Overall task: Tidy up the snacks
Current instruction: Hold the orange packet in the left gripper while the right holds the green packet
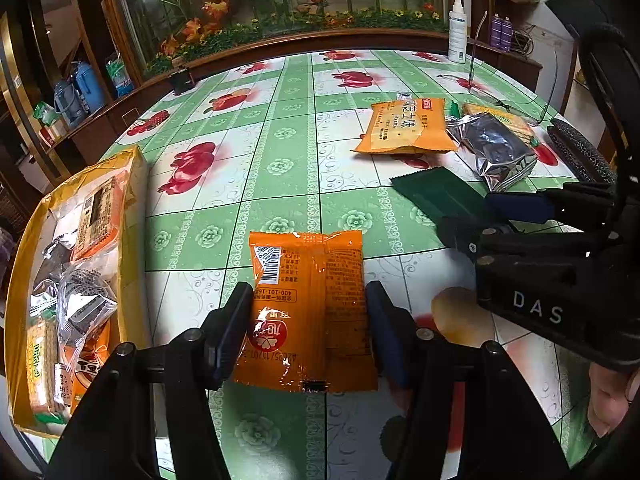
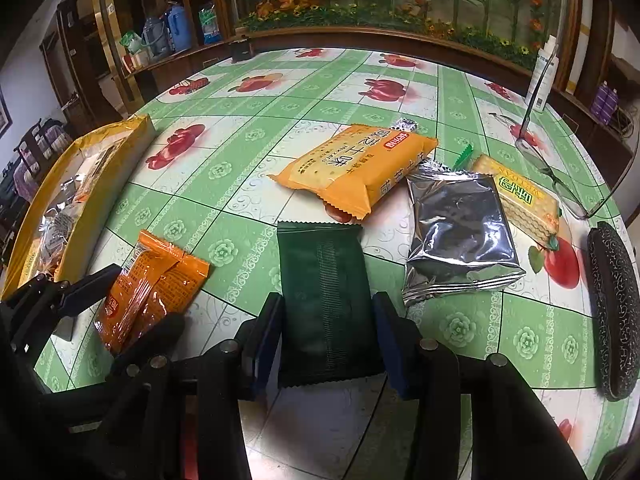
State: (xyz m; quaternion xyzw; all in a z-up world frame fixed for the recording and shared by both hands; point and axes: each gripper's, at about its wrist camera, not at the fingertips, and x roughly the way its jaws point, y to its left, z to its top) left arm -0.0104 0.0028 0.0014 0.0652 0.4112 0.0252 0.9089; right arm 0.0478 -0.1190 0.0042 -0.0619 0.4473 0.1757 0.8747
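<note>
Orange foil is catching the light where the small orange snack packet (image 1: pixel 306 312) is sitting between the fingers of the left gripper (image 1: pixel 308 336), whose pads are pressing its two long edges and holding it just over the table (image 1: pixel 280 184). Beside it, the right gripper (image 2: pixel 328 344) is gripping a dark green packet (image 2: pixel 326 304) the same way, pinched at both sides and pointing out over the flowered green cloth. Further out, a larger yellow-orange biscuit pack (image 2: pixel 356 168) is lying flat near the middle of the table, with a silver foil pouch (image 2: pixel 456 236) just to its right and a pack of pale crackers (image 2: pixel 520 200) partly tucked behind the pouch. To the left, a yellow box (image 1: pixel 132 216) is standing at the table's edge, already filling with assorted wrapped snacks. On the far right, a pair of glasses (image 2: pixel 560 184) and a dark glasses case (image 2: pixel 612 304) are resting near the rim, and a white bottle (image 1: pixel 458 32) is standing at the back.
</note>
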